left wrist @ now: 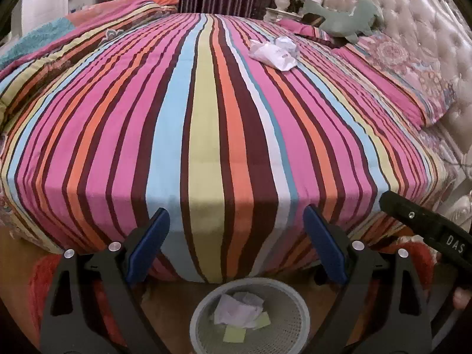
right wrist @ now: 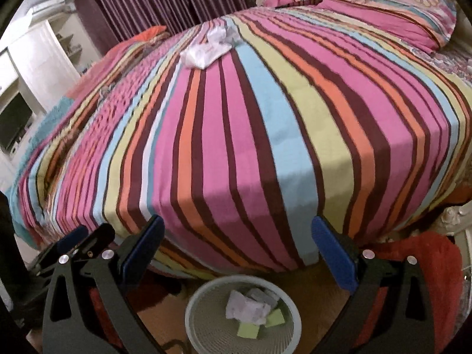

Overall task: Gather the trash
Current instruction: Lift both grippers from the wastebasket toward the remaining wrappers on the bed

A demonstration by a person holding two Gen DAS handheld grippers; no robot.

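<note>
Right, your left gripper (left wrist: 236,244) has its fingers (left wrist: 150,244) spread wide w/ nothing between them. Same for your right gripper (right wrist: 236,250): blue-padded fingers (right wrist: 333,253) wide apart, nothing held.

Crumpled white paper (left wrist: 274,53) lies on the striped bedspread (left wrist: 206,118), far ahead of the left fingers and a bit to the right of them; from the right gripper it sits far ahead, slightly left of centre (right wrist: 209,48).

Mesh wastebasket (left wrist: 250,318) stands on the floor below the bed edge, just under and between the fingers in both views. Inside it: crumpled pale paper (left wrist: 239,309) plus a few yellow-green sticky notes (left wrist: 234,334).

Far beyond the paper, a grey-green plush toy (left wrist: 345,17) lies by the tufted headboard (left wrist: 413,29). Floral pillow (left wrist: 407,67) ahead-right of the left fingers.
</note>
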